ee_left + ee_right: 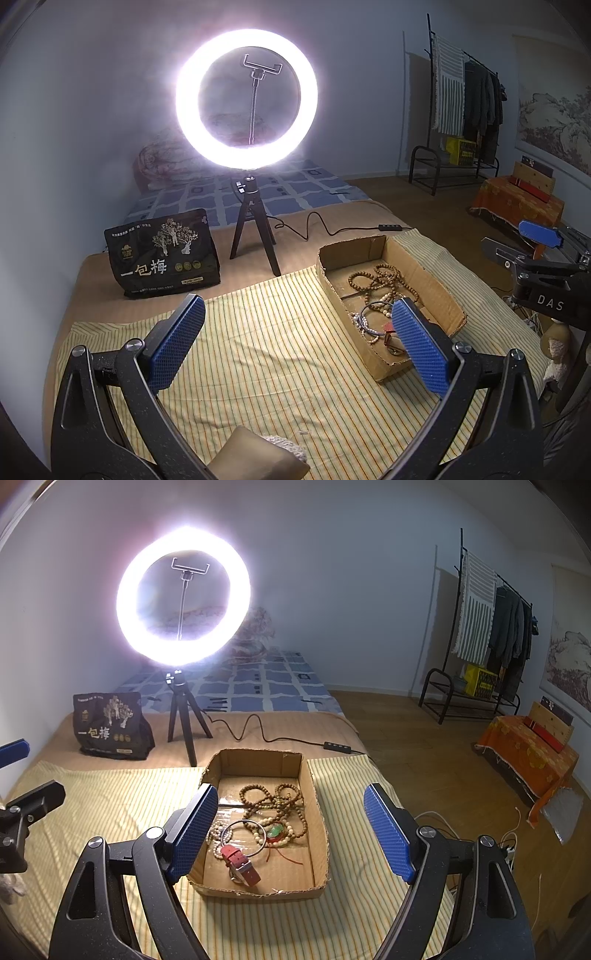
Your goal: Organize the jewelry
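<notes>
A shallow cardboard box (319, 823) lies on a striped cloth (129, 797); it also shows in the left wrist view (436, 288). Inside are brown bead strings (273, 799), pale bead bracelets (218, 836), a metal bangle (243, 836), a green pendant (276, 832) and a red-strapped watch (240, 864). My right gripper (291, 823) is open and empty, raised in front of the box. My left gripper (299, 332) is open and empty, over the cloth left of the box. The right gripper shows at the right edge of the left wrist view (539, 236).
A lit ring light on a tripod (184, 716) stands behind the box, its cable (258, 734) running right. A black snack bag (110, 725) stands left of it. A bed, clothes rack (480, 627) and orange-draped stand (524, 753) lie beyond.
</notes>
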Tool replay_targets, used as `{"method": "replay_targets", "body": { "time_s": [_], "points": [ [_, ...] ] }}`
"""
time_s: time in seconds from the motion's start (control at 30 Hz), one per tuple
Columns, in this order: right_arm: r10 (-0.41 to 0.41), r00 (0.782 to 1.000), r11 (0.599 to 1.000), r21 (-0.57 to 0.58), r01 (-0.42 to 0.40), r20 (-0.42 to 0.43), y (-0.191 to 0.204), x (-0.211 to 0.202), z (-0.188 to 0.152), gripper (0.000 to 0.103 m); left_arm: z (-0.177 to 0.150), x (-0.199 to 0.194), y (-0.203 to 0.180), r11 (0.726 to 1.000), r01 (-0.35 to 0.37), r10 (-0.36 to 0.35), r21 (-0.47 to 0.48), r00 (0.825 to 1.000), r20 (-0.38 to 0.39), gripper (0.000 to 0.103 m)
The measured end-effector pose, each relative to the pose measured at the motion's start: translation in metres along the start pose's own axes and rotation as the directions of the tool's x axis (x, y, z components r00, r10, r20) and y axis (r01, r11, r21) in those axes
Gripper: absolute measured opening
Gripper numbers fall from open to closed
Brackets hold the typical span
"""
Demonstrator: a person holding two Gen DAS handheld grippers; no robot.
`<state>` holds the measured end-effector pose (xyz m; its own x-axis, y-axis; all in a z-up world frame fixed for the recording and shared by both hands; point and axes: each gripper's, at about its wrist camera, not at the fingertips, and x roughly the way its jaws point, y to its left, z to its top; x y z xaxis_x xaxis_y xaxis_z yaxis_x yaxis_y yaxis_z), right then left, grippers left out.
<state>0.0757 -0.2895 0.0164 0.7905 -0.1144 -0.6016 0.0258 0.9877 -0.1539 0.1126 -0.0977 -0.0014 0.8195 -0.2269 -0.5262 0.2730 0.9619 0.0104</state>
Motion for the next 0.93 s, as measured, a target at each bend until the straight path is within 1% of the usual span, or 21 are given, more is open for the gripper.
{"method": "replay_targets", "body": {
  "time_s": [0.83, 0.93],
  "points": [
    [0.001, 1.000, 1.000, 0.002, -0.001, -0.002, -0.0012, 0.0003, -0.0007, 0.081, -0.0013, -0.0015, -0.0021, 1.000, 0.006, -0.006, -0.002, 1.000, -0.006, 0.103],
    [-0.001, 1.000, 1.000, 0.000, 0.001, -0.004, 0.0008, 0.0001, -0.0019, 0.081, -0.0025, -0.0019, -0.0040, 1.000, -0.002, 0.002, 0.001, 1.000, -0.002, 0.103]
  ]
}}
